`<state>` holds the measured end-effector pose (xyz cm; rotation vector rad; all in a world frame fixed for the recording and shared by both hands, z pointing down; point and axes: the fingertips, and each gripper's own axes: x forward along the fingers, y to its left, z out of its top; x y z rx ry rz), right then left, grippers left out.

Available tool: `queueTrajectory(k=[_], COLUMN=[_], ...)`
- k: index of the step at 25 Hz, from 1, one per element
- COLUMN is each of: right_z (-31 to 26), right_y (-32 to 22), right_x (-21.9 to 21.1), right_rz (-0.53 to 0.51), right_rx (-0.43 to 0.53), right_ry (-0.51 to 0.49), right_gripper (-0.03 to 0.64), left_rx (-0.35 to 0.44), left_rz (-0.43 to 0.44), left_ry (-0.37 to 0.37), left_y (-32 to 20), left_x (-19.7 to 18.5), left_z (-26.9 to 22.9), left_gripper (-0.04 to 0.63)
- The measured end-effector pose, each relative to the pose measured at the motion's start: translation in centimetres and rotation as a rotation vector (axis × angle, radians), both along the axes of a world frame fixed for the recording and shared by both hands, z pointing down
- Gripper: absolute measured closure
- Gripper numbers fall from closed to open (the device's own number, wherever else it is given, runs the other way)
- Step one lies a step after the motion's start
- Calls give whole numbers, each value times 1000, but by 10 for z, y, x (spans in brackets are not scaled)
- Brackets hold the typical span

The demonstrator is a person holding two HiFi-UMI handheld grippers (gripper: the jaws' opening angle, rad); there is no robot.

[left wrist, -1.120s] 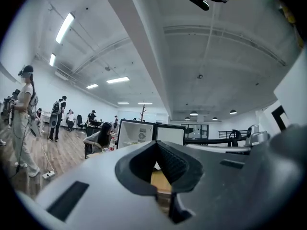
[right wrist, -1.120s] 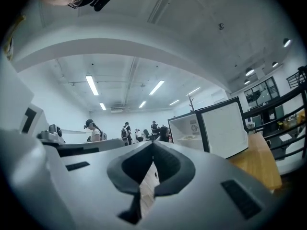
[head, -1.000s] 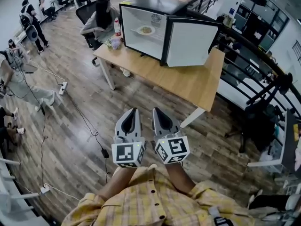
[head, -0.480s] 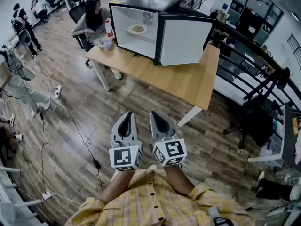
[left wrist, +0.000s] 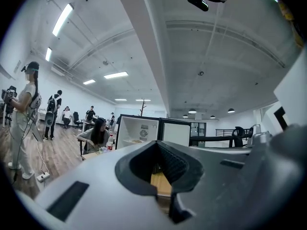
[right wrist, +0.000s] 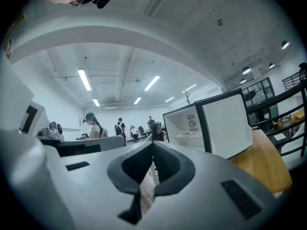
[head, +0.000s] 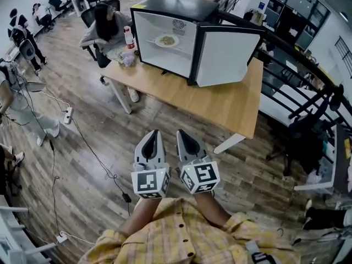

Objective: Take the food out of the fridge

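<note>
A black mini fridge (head: 181, 34) stands on a wooden table (head: 220, 100) with its door (head: 228, 54) swung open to the right. On its shelf lies a white plate of food (head: 167, 39); the same plate (left wrist: 139, 141) (right wrist: 185, 133) is small and distant in both gripper views. My left gripper (head: 154, 134) and right gripper (head: 182, 133) hang side by side over the wooden floor, well short of the table. Both are shut and hold nothing. In their own views the left gripper (left wrist: 158, 146) and right gripper (right wrist: 153, 147) point towards the fridge (left wrist: 144, 131) (right wrist: 206, 123).
A seated person (head: 103, 25) occupies the table's left end, beside a bottle (head: 127, 36) and a small bag. Cables and a power strip (head: 68, 115) lie on the floor at left. A black railing (head: 308, 65) runs behind the table at right. Other people stand far left.
The table and fridge have shifted slightly in the head view and look a little nearer. Both grippers keep the same side-by-side shut pose.
</note>
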<state>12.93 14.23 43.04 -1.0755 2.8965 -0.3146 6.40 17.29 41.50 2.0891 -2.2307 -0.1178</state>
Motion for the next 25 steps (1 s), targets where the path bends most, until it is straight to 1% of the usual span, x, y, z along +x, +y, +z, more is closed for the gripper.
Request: queueTrajectory(k=[5, 9, 13, 20, 25], right_z=[-6, -16, -11, -16, -10], right_y=[-35, -60, -80, -104, -116], right_x=[-39, -71, -92, -131, -147], right_rz=[35, 65, 109, 153, 194], right_rx=[1, 16, -2, 3, -12], right_ry=[-8, -9, 5, 13, 28], right_gripper=[609, 609, 609, 609, 609], left_rx=[1, 20, 5, 2, -5], left_rz=[35, 58, 90, 141, 175], left_ry=[-12, -24, -15, -9, -11], left_y=[-35, -63, -83, -112, -123], left_x=[-38, -73, -99, -137, -155], left_z=[-6, -18, -14, -15, -10], left_gripper=[588, 588, 588, 588, 588])
